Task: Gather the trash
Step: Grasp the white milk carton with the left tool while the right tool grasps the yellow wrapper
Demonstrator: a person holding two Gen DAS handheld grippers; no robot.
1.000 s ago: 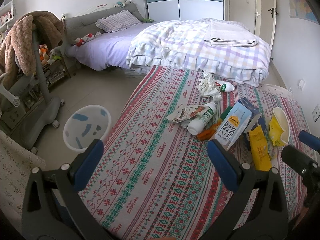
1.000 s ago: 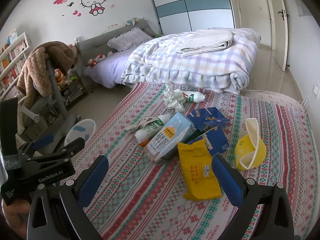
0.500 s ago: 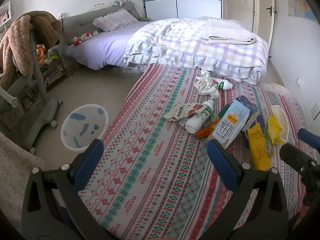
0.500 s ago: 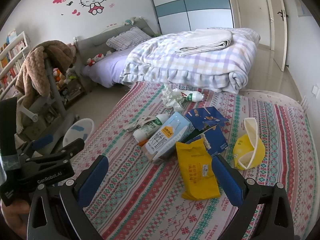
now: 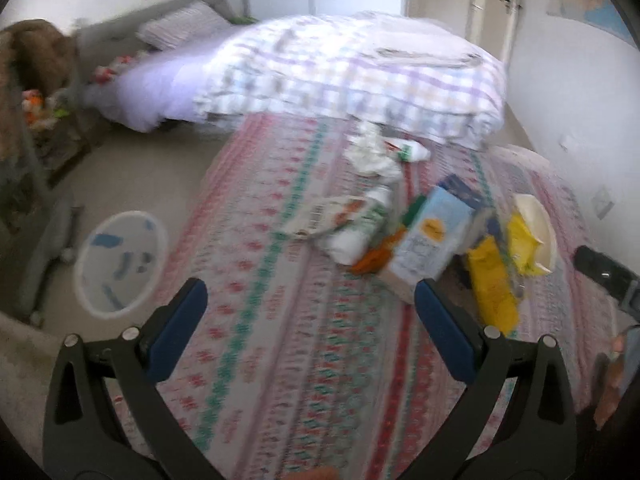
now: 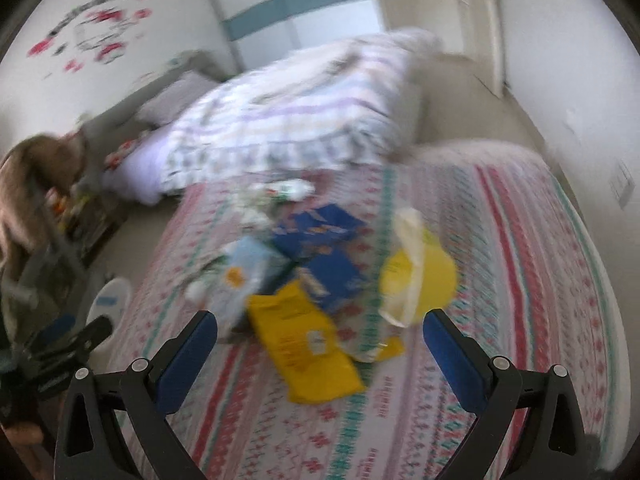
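Trash lies in a pile on the patterned bedspread point(image 5: 280, 320): a light-blue carton point(image 5: 430, 246), a white bottle point(image 5: 356, 232), crumpled paper point(image 5: 370, 152), a yellow packet point(image 6: 308, 340), a blue box point(image 6: 320, 232) and a yellow bowl point(image 6: 420, 280). My left gripper point(image 5: 308, 316) hovers open above the bedspread, short of the carton. My right gripper point(image 6: 320, 344) is open too, its fingers astride the yellow packet from above, not touching. A white waste bin point(image 5: 120, 256) stands on the floor to the left. Both views are blurred.
A checked quilt point(image 5: 352, 76) is heaped at the far end of the bed. A second bed with a pillow point(image 5: 180, 28) stands behind. A rack with a brown blanket point(image 5: 32, 64) is at the left. A door point(image 5: 488, 4) is at the back right.
Both grippers have moved forward and lower toward the trash pile, which looks larger now. The right gripper swung so the yellow packet sits between its fingers. Nothing was taken hold of.
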